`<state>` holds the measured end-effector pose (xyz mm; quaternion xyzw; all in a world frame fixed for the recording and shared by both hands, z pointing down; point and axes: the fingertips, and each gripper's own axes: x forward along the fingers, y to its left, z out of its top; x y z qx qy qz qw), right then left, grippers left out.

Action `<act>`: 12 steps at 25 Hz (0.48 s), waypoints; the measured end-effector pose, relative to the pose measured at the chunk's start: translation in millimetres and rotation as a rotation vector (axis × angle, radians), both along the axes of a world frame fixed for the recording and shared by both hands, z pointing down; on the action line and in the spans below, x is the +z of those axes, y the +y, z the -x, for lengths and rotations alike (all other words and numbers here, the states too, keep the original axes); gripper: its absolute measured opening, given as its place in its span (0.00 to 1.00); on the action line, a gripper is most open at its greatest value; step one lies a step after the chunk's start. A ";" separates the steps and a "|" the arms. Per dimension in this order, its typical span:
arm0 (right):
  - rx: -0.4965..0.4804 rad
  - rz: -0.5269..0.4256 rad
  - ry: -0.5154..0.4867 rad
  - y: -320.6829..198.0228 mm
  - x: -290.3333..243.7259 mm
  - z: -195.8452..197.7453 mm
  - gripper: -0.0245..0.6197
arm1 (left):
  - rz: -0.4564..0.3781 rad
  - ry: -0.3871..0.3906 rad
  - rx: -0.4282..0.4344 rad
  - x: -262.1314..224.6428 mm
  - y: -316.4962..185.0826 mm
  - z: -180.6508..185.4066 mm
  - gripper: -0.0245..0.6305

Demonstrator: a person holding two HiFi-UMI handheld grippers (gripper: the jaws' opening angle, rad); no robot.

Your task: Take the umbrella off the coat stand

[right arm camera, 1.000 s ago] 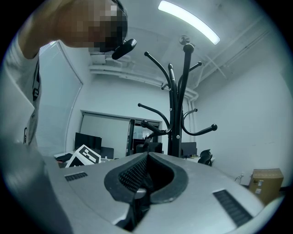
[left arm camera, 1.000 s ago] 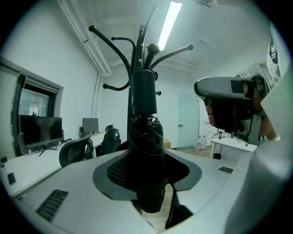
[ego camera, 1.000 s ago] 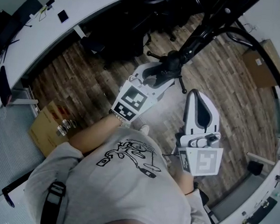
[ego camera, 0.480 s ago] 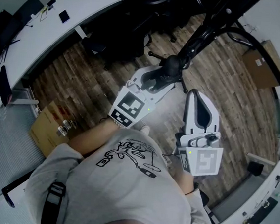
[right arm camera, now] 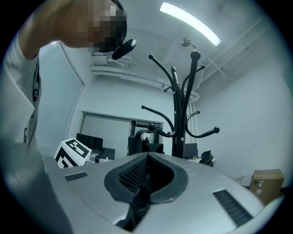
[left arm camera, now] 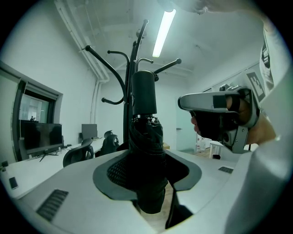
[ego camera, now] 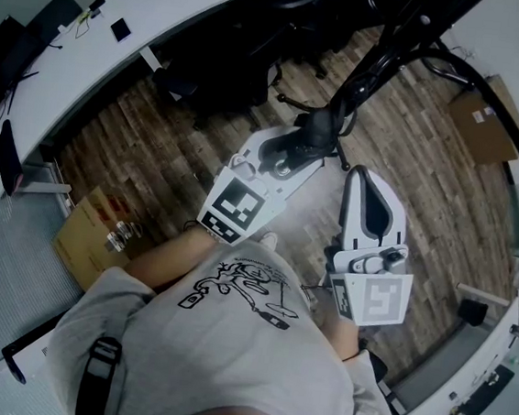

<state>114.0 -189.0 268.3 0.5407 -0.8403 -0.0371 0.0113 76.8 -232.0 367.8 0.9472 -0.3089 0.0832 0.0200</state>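
Observation:
A black folded umbrella (ego camera: 317,125) stands upright between the jaws of my left gripper (ego camera: 291,152), which is shut on its bundled canopy. In the left gripper view the umbrella (left arm camera: 145,146) fills the gap of the left gripper (left arm camera: 146,171), its cylindrical handle on top. The black coat stand (left arm camera: 130,68) rises right behind it. Whether the umbrella still hangs from a hook is hidden. The coat stand (ego camera: 378,62) runs to the upper right in the head view. My right gripper (ego camera: 371,184) hovers level beside the left one, shut and empty. The right gripper (right arm camera: 145,176) faces the coat stand (right arm camera: 179,105).
Black office chairs (ego camera: 226,70) sit under a curved white desk (ego camera: 151,16) behind the stand. Cardboard boxes lie at the left (ego camera: 91,235) and upper right (ego camera: 485,120). A long curved hook arm (ego camera: 499,117) of the stand reaches out to the right.
My left gripper, with the umbrella in it, has drawn back a little from the stand toward the person. The right gripper has stayed still.

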 end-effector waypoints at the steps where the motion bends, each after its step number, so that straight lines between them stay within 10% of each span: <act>1: 0.000 0.000 0.000 0.9 -0.2 0.6 0.05 | -0.005 -0.002 0.000 -1.4 1.2 0.3 0.36; 12: 0.004 -0.006 -0.008 9.1 -3.2 -0.2 0.05 | -0.045 0.001 0.005 -18.3 14.0 0.6 0.36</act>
